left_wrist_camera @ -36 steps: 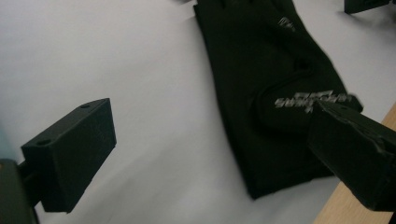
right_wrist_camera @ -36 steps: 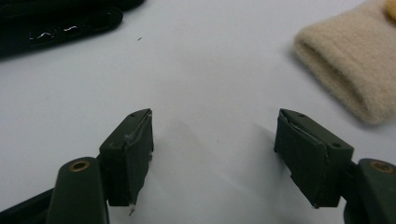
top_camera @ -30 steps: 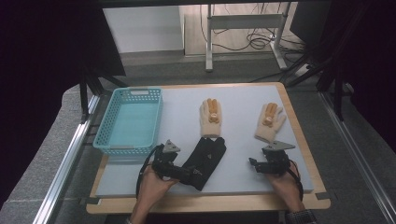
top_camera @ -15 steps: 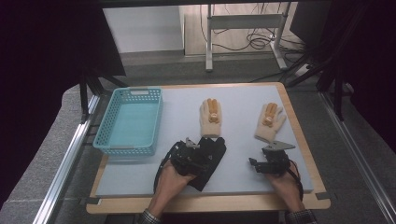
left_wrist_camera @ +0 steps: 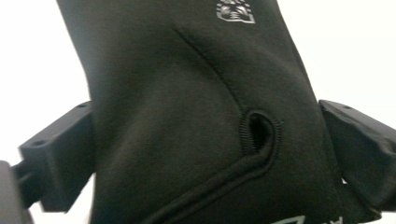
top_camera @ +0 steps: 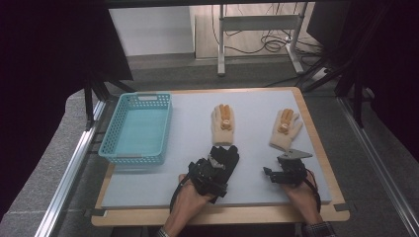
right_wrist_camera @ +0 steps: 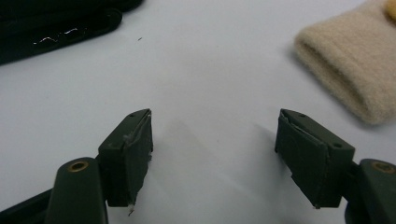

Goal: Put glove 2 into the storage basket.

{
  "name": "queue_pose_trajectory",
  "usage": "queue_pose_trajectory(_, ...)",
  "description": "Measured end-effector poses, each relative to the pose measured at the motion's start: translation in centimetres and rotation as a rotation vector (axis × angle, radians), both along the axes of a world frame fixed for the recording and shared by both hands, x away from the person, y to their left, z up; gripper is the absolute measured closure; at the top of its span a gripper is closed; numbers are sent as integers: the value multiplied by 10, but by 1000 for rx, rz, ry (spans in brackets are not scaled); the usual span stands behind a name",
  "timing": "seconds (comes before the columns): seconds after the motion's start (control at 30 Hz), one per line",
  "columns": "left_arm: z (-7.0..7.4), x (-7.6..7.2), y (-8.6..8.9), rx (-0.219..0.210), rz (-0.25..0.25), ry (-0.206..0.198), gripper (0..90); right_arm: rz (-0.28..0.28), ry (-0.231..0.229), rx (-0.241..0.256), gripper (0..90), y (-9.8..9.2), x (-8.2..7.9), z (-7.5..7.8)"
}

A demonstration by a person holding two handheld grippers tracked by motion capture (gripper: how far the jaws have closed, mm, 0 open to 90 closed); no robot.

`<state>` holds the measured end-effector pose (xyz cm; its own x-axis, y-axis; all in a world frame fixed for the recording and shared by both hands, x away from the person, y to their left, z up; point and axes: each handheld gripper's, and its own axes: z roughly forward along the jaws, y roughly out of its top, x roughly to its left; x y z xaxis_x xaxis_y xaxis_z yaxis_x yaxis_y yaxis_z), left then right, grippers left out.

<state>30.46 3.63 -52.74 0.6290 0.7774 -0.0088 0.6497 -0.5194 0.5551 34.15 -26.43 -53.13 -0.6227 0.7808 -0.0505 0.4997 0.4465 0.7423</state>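
The black glove (top_camera: 225, 160) lies near the front middle of the desk (top_camera: 148, 190), and the left claw (top_camera: 210, 170) sits over its cuff end. In the left gripper view the glove (left_wrist_camera: 196, 116) fills the gap between the spread jaws, which flank it on both sides. The right claw (top_camera: 276, 174) rests open on bare desk, near a beige glove (top_camera: 284, 131). A teal basket (top_camera: 136, 128) stands well to the left.

We see the black glove (left_wrist_camera: 187, 116) as smooth, matt knit cloth with stitched seams, while the two beige gloves (top_camera: 223, 124) (top_camera: 285, 130) look fuzzy and woolly. The turquoise basket (top_camera: 137, 129) is perforated plastic, faintly glossy. The table's pale mat (top_camera: 257, 113) looks matt and smooth, edged in wood.
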Motion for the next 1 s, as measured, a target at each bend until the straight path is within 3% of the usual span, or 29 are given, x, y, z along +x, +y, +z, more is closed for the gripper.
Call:
queue_pose_trajectory(0.1,5,4,9,-1,-5,7,196,0,0,0,270,0,0,0)
queue_pose_trajectory(0.2,9,12,25,-34,-6,27,447,1,0,0,269,0,0,0)
queue_pose_trajectory(0.23,9,13,28,-55,-1,34,482,1,0,0,268,0,0,0)
queue_pose_trajectory(0.37,11,11,26,-4,-17,4,587,2,0,0,267,0,0,0)
queue_pose_trajectory(0.43,13,10,25,4,-24,-7,620,2,1,0,266,0,0,0)
queue_pose_trajectory(0.67,36,16,39,-54,-7,-27,636,3,2,1,264,0,0,0)
queue_pose_trajectory(1.0,70,37,60,-41,43,-79,630,4,1,0,261,0,0,0)
